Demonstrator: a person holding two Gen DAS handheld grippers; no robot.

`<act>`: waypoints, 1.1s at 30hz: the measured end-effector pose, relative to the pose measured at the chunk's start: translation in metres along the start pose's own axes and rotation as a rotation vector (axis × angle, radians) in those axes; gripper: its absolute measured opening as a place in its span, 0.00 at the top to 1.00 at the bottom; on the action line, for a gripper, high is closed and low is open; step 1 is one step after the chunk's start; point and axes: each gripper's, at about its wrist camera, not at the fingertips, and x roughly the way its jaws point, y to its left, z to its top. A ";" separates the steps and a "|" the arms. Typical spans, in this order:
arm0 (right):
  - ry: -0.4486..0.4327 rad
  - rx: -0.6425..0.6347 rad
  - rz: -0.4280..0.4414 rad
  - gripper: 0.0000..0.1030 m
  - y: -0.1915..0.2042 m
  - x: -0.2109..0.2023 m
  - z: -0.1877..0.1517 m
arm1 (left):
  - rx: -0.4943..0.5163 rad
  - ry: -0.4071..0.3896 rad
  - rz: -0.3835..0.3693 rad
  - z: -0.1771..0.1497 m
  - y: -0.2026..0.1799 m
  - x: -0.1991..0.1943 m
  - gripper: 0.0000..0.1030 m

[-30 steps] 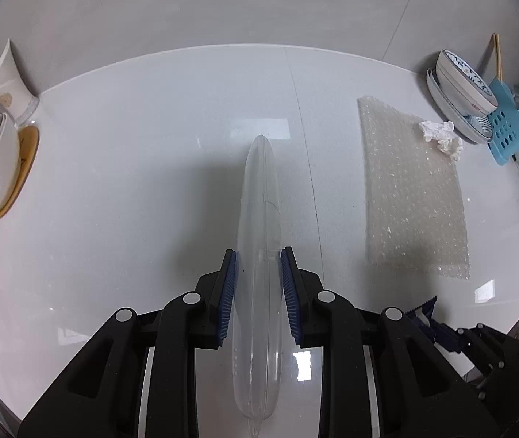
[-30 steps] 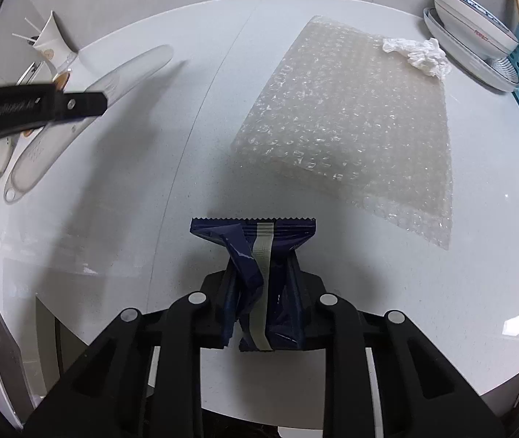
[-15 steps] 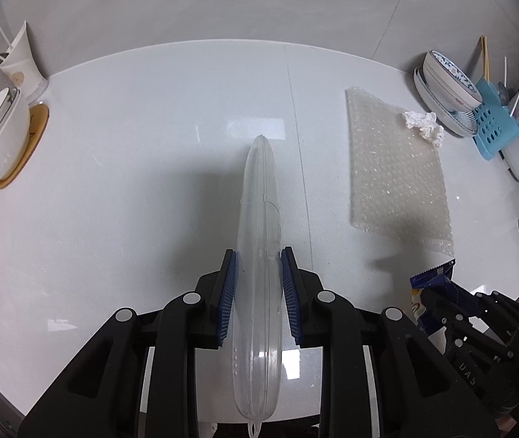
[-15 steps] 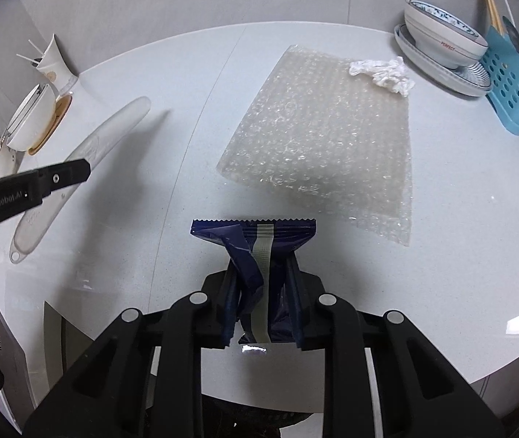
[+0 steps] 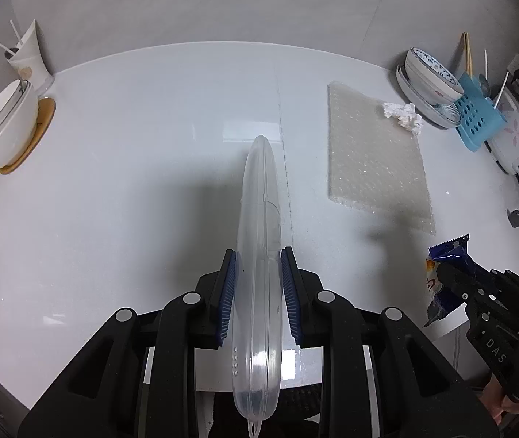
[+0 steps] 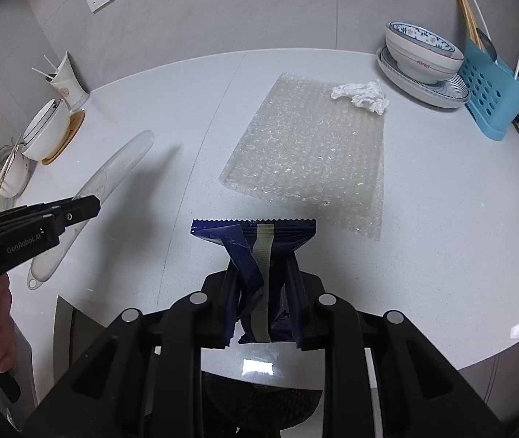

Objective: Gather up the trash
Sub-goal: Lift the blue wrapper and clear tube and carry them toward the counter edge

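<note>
Presently, in the left wrist view, clamping a long clear plastic shell edge-on in the left gripper, with the blue pads set narrowly apart and pressing on both of its flat faces nearer its close end than its far tip. Holding it up off the white desk, going by the shadow thrown beneath it. Judging it light and stiff but thin-walled and glossy, so likely to slide or crack under a hard squeeze, and best taken across the flat sides near the middle, much as now. Noting, well to the side, a sheet of bubble wrap lying flat with a crumpled tissue on its far corner, both looking feather-light, soft and easily pinched at an edge. Turning to the right wrist view, pinching a dark blue snack wrapper in the right gripper, nearly closed, with the crinkled lower half bunched between the pads and the serrated top edge fanning out above them. Judging it empty, limp and slick, needing a firm pinch on gathered foil, not on a single loose layer. Carrying it over the near edge of the desk, apart from the bubble wrap.
</note>
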 end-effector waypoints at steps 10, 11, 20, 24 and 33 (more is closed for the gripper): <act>-0.033 -0.002 0.010 0.79 -0.002 -0.023 -0.022 | -0.005 -0.016 -0.007 -0.029 -0.006 -0.019 0.76; -0.037 -0.001 0.013 0.79 -0.003 -0.027 -0.025 | -0.004 -0.016 -0.009 -0.032 -0.006 -0.020 0.76; -0.056 -0.002 0.030 0.79 -0.007 -0.048 -0.053 | 0.003 -0.018 -0.029 -0.067 -0.017 -0.035 0.76; -0.052 -0.004 0.033 0.79 -0.008 -0.052 -0.068 | 0.009 -0.019 -0.034 -0.080 -0.022 -0.040 0.76; -0.049 -0.004 0.060 0.79 -0.014 -0.061 -0.099 | 0.019 -0.013 -0.054 -0.116 -0.036 -0.047 0.76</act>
